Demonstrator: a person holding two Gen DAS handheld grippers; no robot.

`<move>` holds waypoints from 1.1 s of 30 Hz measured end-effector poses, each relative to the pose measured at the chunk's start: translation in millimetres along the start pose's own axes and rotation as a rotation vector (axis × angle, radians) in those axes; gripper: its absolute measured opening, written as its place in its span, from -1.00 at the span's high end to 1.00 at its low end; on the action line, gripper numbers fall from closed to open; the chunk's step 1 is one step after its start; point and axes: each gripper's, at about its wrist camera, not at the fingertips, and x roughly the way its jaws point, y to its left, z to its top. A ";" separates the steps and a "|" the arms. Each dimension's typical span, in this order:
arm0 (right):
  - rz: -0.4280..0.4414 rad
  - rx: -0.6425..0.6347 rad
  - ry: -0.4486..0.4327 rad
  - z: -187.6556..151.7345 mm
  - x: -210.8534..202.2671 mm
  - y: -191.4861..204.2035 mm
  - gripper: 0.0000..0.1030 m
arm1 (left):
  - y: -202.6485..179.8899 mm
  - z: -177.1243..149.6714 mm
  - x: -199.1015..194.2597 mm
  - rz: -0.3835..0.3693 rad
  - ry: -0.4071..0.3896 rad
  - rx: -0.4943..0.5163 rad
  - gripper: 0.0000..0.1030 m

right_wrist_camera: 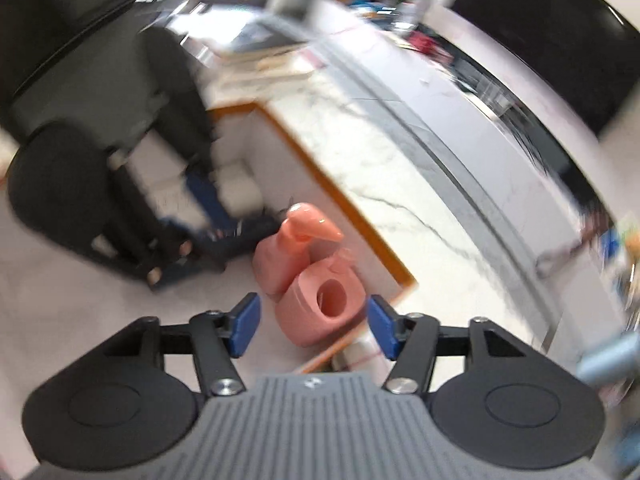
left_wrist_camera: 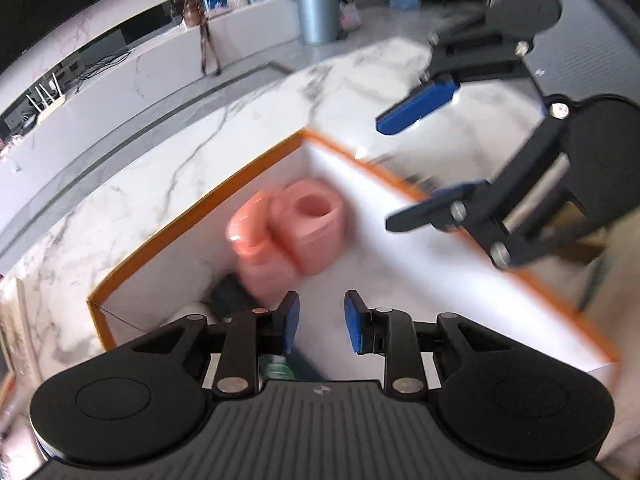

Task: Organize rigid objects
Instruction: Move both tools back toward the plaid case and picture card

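The left claw [left_wrist_camera: 321, 322] hangs above a white box with an orange rim [left_wrist_camera: 192, 216] that sits on the marble tabletop [left_wrist_camera: 132, 184]; its blue pads stand a little apart with nothing between them. Just ahead of it, inside the box near the far corner, stand two pink things touching each other: a pink pump bottle [left_wrist_camera: 256, 240] and, beside it on the right, a pink cup with a round opening [left_wrist_camera: 310, 222]. Both are smeared by blur in the left wrist view, so the pump head reads only as a rounded lump there. The right wrist view shows them sharper: the bottle's angled spout points to the right, and the cup sits directly in front of the right claw [right_wrist_camera: 313, 326], partly between its two blue pads, which stand wide apart and do not press on it. The left wrist view alone shows the right claw from outside, up and to the right of the left one, its fingers spread over the box's far edge and empty. It also shows a dark object and a pale roll-like thing in the box just ahead-left of the left claw, too blurred to name, and a grey bin [left_wrist_camera: 318, 10] far beyond the tabletop. The right wrist view in turn shows the left claw as a dark blur to its left, over the box interior.
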 end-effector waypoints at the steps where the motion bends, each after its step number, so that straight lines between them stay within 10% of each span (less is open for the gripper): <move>1: -0.001 0.066 -0.011 -4.3 -9.6 -5.9 -0.21 | -5.5 0.5 -8.1 -0.019 -0.019 -0.004 0.37; 16: -0.154 1.096 -0.039 -136.3 -61.4 -51.2 0.21 | -114.0 45.8 -4.3 -0.035 -0.026 0.246 0.11; 20: -0.113 1.240 -0.079 -150.1 -44.5 -61.7 0.50 | -128.0 70.5 32.4 -0.023 0.032 0.354 -0.23; 33: 0.091 1.381 -0.095 -192.0 12.2 -82.9 0.50 | -138.5 95.4 162.1 -0.065 0.388 0.667 -0.46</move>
